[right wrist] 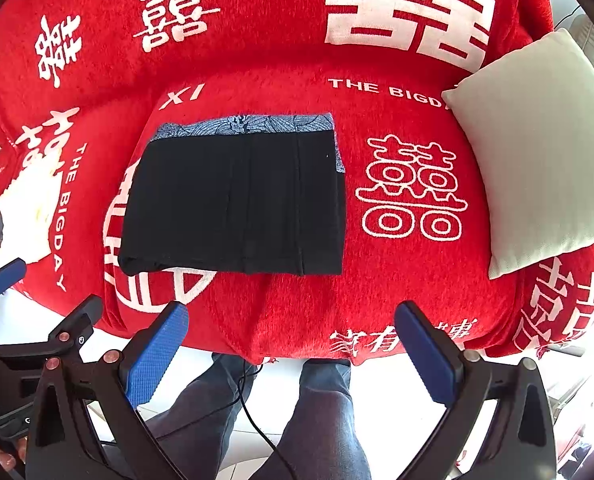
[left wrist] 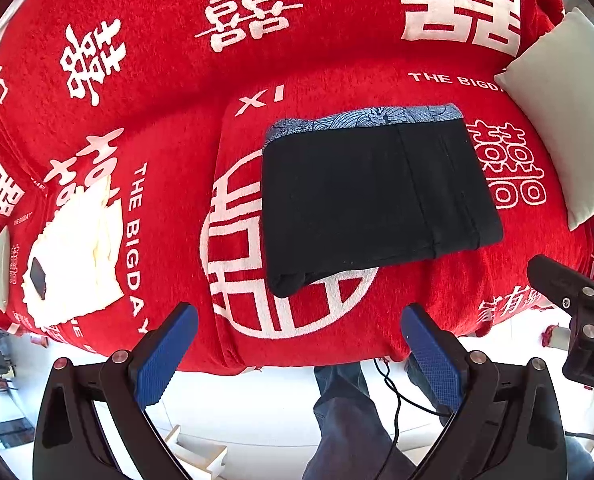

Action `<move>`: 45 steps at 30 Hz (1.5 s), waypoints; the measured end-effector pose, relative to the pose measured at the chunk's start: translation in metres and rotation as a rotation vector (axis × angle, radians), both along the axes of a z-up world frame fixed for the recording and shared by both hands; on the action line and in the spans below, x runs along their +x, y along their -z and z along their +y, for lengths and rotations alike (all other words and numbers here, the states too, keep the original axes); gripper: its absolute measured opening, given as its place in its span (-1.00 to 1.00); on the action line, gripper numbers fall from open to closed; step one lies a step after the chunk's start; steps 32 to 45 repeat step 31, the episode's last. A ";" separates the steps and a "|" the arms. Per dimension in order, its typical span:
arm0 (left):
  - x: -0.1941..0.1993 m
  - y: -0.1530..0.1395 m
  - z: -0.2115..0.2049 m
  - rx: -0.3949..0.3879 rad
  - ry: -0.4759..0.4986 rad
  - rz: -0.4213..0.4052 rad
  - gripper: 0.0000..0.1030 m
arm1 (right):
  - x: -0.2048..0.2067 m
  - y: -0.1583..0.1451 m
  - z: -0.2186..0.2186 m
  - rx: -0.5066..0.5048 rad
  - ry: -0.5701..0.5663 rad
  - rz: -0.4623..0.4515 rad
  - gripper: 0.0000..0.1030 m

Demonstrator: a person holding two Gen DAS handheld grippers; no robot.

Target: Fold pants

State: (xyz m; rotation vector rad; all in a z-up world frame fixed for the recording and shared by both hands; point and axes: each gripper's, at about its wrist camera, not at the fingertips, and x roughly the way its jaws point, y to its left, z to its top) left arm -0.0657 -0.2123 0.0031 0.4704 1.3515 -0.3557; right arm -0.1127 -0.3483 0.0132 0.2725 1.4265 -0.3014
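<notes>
Nearest to me, the left gripper (left wrist: 299,344) had its blue-padded fingers (left wrist: 165,354) spread wide with nothing between them. The right gripper (right wrist: 291,340) stood the same way, fingers (right wrist: 157,354) parted and empty. Both hung off the front edge of the sofa, clear of the cloth. Below them I saw the person's trouser legs (right wrist: 321,412) and a thin black cable (right wrist: 253,412) on the pale floor.

Beyond the grippers lay the red sofa cover (left wrist: 437,300) printed with white characters. The black pants (left wrist: 377,200) rested on the seat cushion as a compact rectangle, several layers deep, with a blue patterned band (left wrist: 369,116) showing along the far edge. In my judgement the folding was complete or nearly so.

I rated the fabric soft, light and limp. A one-point grip would likely let the layers slide apart. The rolled near-left corner (left wrist: 293,282), where the stack is thickest, looked the better hold, paired with the right-hand hemmed edge.

Further out, a pale cushion (right wrist: 537,152) leaned at the right, well apart from the pants. A cream cloth (left wrist: 77,256) lay at the left.
</notes>
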 end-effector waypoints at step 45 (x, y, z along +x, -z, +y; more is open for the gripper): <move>0.002 0.000 -0.002 -0.039 0.004 0.007 0.98 | 0.004 0.001 -0.009 -0.011 0.010 0.004 0.99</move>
